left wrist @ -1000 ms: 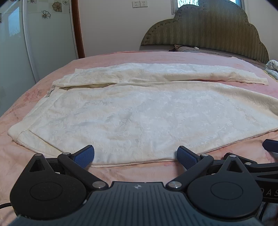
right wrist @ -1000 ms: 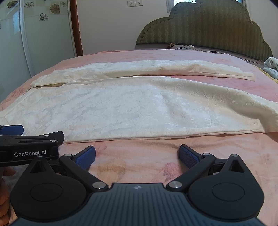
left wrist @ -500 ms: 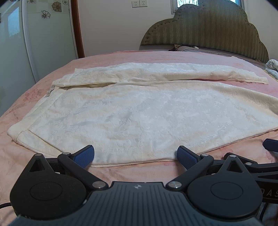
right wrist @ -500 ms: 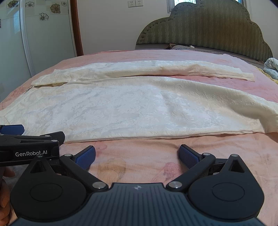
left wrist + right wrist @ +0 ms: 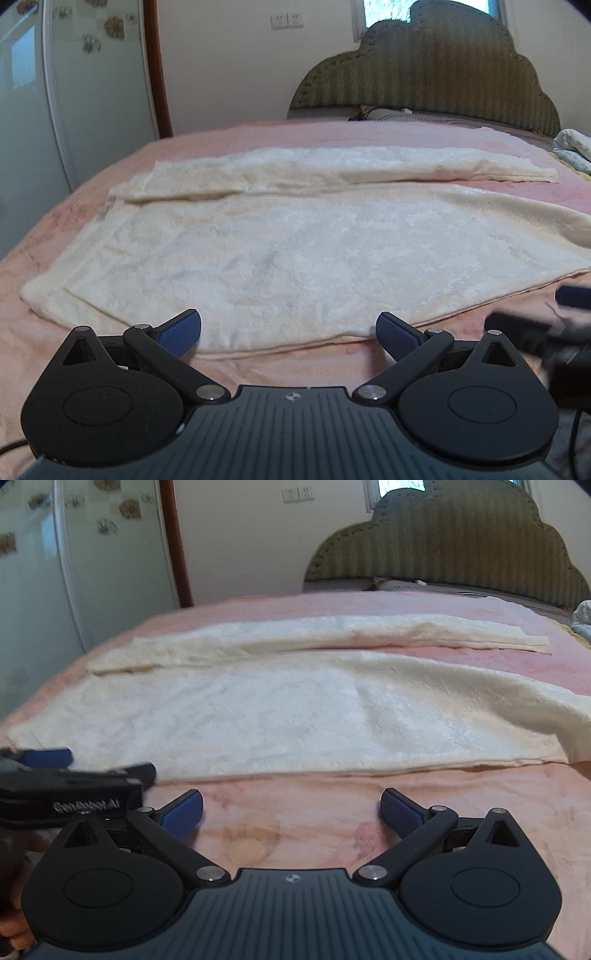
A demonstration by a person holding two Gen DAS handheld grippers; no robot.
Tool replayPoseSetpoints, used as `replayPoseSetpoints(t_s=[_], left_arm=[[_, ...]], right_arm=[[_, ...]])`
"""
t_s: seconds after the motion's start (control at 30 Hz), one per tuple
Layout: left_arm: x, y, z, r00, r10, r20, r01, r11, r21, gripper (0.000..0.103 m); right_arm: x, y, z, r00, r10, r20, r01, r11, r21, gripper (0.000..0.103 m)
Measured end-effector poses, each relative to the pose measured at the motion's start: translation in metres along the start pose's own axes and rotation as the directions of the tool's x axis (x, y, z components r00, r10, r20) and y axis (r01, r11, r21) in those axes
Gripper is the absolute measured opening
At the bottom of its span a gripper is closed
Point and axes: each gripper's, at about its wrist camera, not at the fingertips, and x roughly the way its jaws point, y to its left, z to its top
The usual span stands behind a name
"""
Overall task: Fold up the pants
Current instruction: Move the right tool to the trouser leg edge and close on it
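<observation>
Cream-white pants (image 5: 295, 251) lie flat across the pink bed, waist at the left, both legs running right; they also show in the right wrist view (image 5: 295, 716). The far leg (image 5: 369, 170) lies apart from the near one. My left gripper (image 5: 288, 334) is open and empty, its blue pads at the near hem of the pants. My right gripper (image 5: 291, 812) is open and empty over bare bedspread, just short of the pants' near edge. Each gripper shows at the edge of the other's view, the right one (image 5: 554, 325) and the left one (image 5: 66, 775).
The pink bedspread (image 5: 314, 830) covers the bed. A green padded headboard (image 5: 424, 81) stands at the back right, with bedding (image 5: 572, 147) bundled at the far right. A white wardrobe (image 5: 74, 92) and a brown door frame (image 5: 157, 66) stand at the left.
Both grippers have risen and shifted slightly, so the views are blurred and the pants sit lower in frame. The jaws stay open. The pants have not moved.
</observation>
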Motion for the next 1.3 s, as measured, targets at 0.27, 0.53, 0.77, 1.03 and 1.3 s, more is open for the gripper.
replayPoseSetpoints(t_s=[0.27, 0.53, 0.77, 1.03, 1.3], left_arm=[[0.001, 0.031, 0.042, 0.992, 0.084, 0.09, -0.082, 0.996, -0.028, 0.103], [0.063, 0.072, 0.087, 0.987, 0.159, 0.013, -0.156, 0.98, -0.125, 0.102], [0.109, 0.088, 0.087, 0.982, 0.182, -0.05, -0.188, 0.969, -0.157, 0.102], [0.13, 0.091, 0.071, 0.983, 0.149, -0.109, -0.165, 0.973, -0.162, 0.103], [0.134, 0.088, 0.071, 0.981, 0.15, -0.121, -0.167, 0.974, -0.153, 0.103]], right_arm=[[-0.01, -0.001, 0.07, 0.971, 0.137, 0.197, -0.108, 0.983, -0.15, 0.103], [0.093, 0.03, 0.136, 0.986, 0.164, -0.008, -0.158, 0.933, -0.323, 0.103], [0.164, 0.065, 0.183, 0.944, 0.329, -0.009, -0.296, 0.839, -0.457, 0.103], [0.271, 0.096, 0.244, 0.918, 0.366, -0.155, -0.397, 0.821, -0.411, 0.103], [0.353, 0.122, 0.266, 0.894, 0.352, -0.276, -0.442, 0.789, -0.427, 0.066]])
